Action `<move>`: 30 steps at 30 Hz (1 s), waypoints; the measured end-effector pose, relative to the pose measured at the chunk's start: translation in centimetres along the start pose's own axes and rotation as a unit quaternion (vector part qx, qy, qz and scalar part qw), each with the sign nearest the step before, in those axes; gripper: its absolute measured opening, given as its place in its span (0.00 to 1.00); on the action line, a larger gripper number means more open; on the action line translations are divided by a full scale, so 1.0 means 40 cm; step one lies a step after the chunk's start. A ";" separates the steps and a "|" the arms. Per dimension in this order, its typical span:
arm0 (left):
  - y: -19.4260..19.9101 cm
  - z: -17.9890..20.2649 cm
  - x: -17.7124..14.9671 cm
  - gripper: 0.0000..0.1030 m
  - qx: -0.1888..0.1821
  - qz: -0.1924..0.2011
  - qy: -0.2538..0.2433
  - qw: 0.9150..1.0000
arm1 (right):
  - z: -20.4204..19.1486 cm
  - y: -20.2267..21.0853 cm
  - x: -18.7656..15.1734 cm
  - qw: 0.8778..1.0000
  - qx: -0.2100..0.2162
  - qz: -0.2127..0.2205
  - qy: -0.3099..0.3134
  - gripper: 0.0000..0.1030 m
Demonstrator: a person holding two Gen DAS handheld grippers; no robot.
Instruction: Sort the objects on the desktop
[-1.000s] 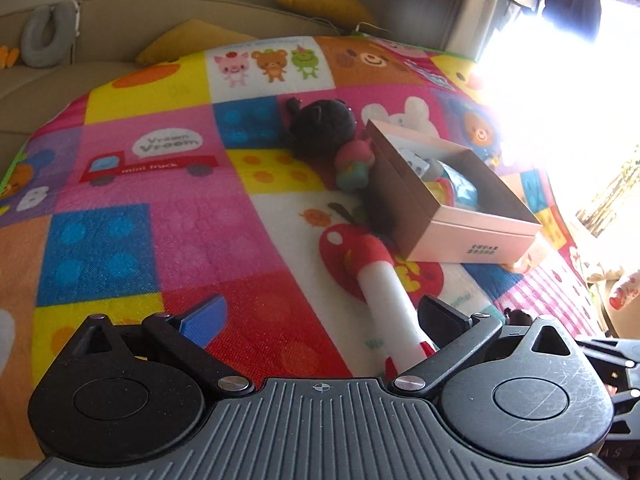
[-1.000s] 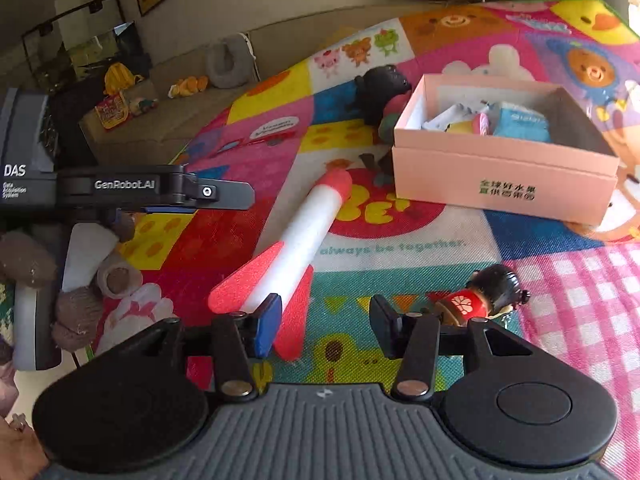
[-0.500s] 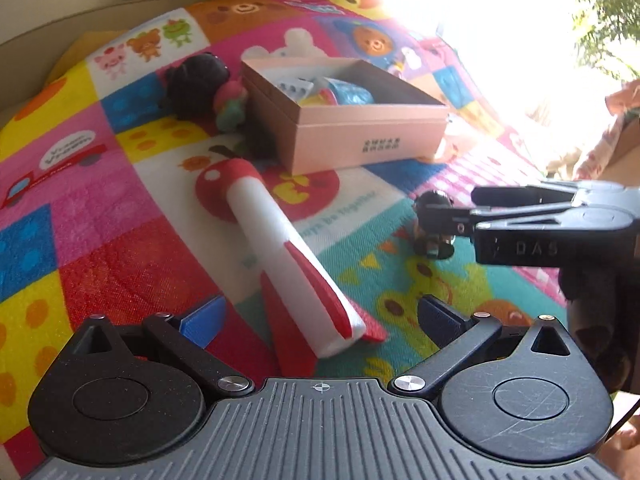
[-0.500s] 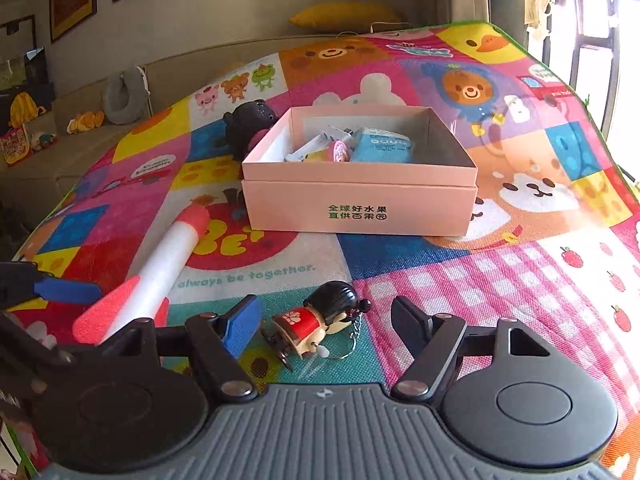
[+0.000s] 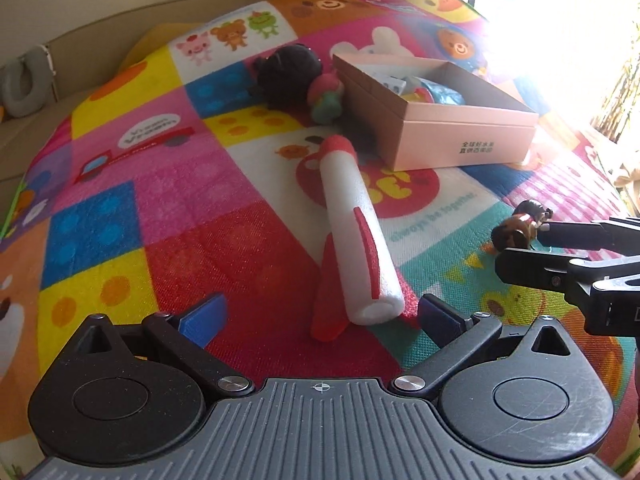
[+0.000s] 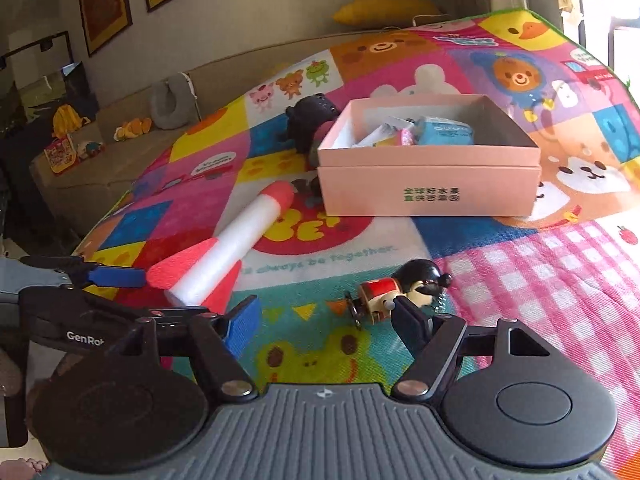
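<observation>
I see a bright patchwork play mat (image 5: 168,208) beneath both tools, a beige sofa (image 6: 120,160) behind. My left gripper (image 5: 320,316) gapes wide, the foam rocket (image 5: 356,236) lying between its jaws. My right gripper (image 6: 326,320) stands wide, the doll keychain (image 6: 400,294) just ahead; pink box (image 6: 428,188) beyond.

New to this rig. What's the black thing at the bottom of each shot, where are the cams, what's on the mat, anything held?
No robot arm: a person holds a two-finger gripper in each hand, with a fisheye camera looking forward along its fingers. The black body low in each picture is that gripper. The left gripper has open jaws around the tail of a foam rocket, holding nothing. The right gripper is open and empty, with a small doll keychain just ahead. Also on the play mat: a pink box holding small items, and a dark plush toy.
</observation>
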State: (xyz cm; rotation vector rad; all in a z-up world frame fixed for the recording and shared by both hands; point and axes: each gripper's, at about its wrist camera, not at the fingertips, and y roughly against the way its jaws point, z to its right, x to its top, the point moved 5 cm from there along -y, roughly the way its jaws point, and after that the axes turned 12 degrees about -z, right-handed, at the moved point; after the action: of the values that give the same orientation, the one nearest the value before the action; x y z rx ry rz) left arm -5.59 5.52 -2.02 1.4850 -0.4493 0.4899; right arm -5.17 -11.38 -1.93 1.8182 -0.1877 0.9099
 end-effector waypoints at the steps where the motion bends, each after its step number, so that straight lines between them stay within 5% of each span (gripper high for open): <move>1: -0.001 0.002 -0.001 1.00 0.002 0.001 -0.001 1.000 | -0.007 0.001 0.002 1.000 0.005 0.002 0.003 0.71; 4: -0.002 0.003 -0.001 1.00 0.004 0.002 -0.002 1.000 | -0.016 0.024 0.005 1.000 0.003 0.022 0.016 0.71; 11: -0.003 0.010 -0.004 1.00 0.007 0.006 -0.001 1.000 | 0.046 0.068 -0.018 0.994 -0.095 0.046 0.028 0.76; 14: -0.003 0.010 -0.003 1.00 0.007 0.007 -0.004 1.000 | 0.063 0.064 -0.034 0.996 -0.086 0.028 0.020 0.74; 17: -0.002 0.005 0.000 1.00 -0.001 0.008 -0.012 1.000 | 0.052 0.036 -0.033 0.997 -0.078 0.011 0.022 0.53; 23: -0.002 -0.038 0.014 1.00 -0.013 0.008 0.018 1.000 | 0.000 -0.011 -0.016 0.999 -0.026 -0.008 0.026 0.53; 28: -0.004 -0.031 0.007 1.00 -0.007 0.017 0.010 1.000 | -0.013 0.042 0.000 0.993 -0.078 0.051 0.074 0.79; 30: -0.004 -0.033 0.007 1.00 -0.008 0.019 0.012 1.000 | -0.004 0.040 0.006 0.990 -0.098 0.047 0.093 0.79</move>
State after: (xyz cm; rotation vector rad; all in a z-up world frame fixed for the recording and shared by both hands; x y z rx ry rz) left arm -5.30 6.83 -2.06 1.4561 -0.4625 0.5332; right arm -5.89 -11.87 -0.58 1.5451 -0.2388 1.0828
